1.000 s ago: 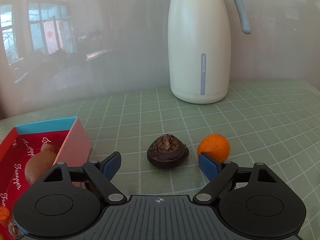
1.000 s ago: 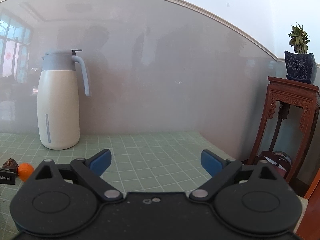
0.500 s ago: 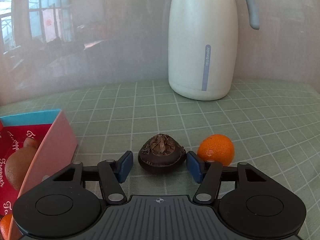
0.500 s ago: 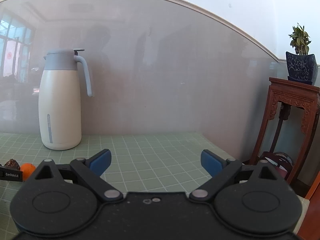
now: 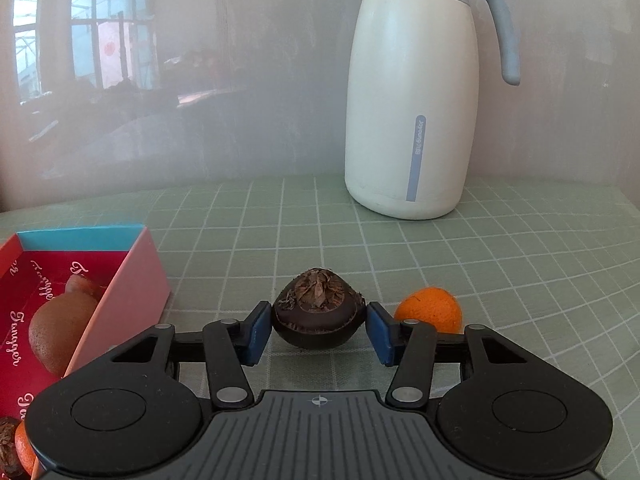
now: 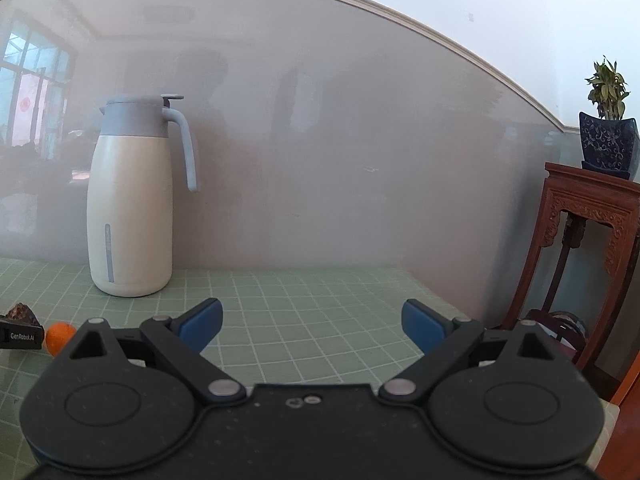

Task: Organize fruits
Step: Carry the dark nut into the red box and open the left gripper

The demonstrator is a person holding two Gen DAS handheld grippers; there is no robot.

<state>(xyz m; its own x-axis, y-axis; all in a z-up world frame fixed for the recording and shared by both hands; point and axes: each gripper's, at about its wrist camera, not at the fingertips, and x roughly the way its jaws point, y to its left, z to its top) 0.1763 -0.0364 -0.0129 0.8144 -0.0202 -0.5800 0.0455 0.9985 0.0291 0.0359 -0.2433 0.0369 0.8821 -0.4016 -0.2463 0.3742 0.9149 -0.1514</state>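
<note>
From the left wrist, the left tongs (image 5: pixel 319 334) were closing, blue pads pressed on the dark brown fruit (image 5: pixel 319 314) on the tabletop (image 5: pixel 500 280), likely bound for the red box (image 5: pixel 132 280). From the right wrist, the right tongs (image 6: pixel 314 326) stood wide apart and empty.

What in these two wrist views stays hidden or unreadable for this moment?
- Left wrist view: the box runs off the left edge, and the left gripper body covers its near end, so the fruit count inside is unknown.
- Same view: the gripper finger hides the left part of the orange.
- Right wrist view: the dark fruit is cut off at the left edge.
</note>
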